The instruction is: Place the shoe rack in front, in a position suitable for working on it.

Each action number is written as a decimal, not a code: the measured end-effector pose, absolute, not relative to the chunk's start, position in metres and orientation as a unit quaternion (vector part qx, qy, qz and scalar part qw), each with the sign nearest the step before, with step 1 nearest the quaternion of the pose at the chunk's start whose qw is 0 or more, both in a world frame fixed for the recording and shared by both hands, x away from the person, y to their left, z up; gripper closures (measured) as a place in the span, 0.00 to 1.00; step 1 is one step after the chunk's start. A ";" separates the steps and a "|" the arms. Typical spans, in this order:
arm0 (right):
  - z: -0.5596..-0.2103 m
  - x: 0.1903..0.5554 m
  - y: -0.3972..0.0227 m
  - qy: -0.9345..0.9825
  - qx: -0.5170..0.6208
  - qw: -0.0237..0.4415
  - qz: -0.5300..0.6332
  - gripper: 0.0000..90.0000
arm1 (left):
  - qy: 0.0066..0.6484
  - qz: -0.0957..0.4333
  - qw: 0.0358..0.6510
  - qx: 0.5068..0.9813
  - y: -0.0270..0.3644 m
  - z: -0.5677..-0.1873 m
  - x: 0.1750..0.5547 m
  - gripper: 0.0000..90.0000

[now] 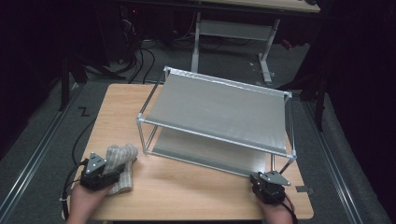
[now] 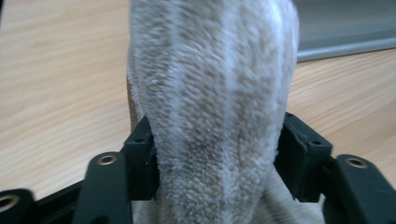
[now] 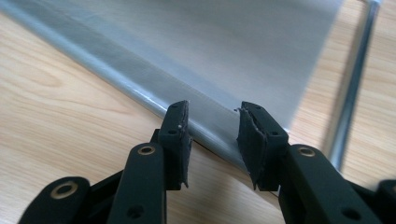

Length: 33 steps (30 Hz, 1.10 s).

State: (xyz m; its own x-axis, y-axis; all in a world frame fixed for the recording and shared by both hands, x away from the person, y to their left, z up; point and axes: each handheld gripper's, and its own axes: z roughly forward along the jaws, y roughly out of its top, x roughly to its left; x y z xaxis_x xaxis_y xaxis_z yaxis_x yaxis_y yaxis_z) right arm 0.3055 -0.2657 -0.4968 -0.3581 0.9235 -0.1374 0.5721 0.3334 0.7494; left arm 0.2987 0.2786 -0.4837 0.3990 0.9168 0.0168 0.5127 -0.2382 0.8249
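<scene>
My left gripper [image 2: 212, 154] sits at the table's [image 1: 187, 186] near-left corner, over the folded beige towel [image 1: 120, 163]. In the left gripper view the towel [image 2: 212, 93] lies between the jaws and fills the gap; the pads sit right against its sides, and I can't tell whether they are pressing on it. The towel lies flat on the wood, just beside the left front post of the grey two-tier rack [image 1: 219, 112].

My right gripper [image 3: 212, 135] is at the near-right, jaws spread with nothing between them, tips just short of the rack's lower shelf edge [image 3: 154, 88].
</scene>
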 end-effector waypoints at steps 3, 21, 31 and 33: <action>-0.497 0.305 -0.277 0.754 0.504 0.293 0.301 0.69 | 0.464 0.271 0.397 0.744 0.268 -0.477 0.296 0.34; -0.488 0.301 -0.286 0.732 0.512 0.312 0.323 0.70 | 0.422 0.270 0.452 0.738 0.244 -0.455 0.288 0.29; -0.490 0.300 -0.272 0.752 0.493 0.293 0.324 0.71 | 0.404 0.288 0.477 0.725 0.235 -0.444 0.281 0.29; -0.490 0.300 -0.273 0.754 0.492 0.291 0.325 0.70 | 0.397 0.297 0.483 0.722 0.233 -0.443 0.280 0.30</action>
State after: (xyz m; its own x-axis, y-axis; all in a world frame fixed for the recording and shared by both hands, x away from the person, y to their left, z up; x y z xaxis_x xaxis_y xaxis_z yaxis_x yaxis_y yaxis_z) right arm 0.3002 -0.2726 -0.4900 -0.3472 0.9303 -0.1185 0.5518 0.3048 0.7762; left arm 0.2796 0.2330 -0.4427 0.5091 0.8595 0.0459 0.2860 -0.2192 0.9328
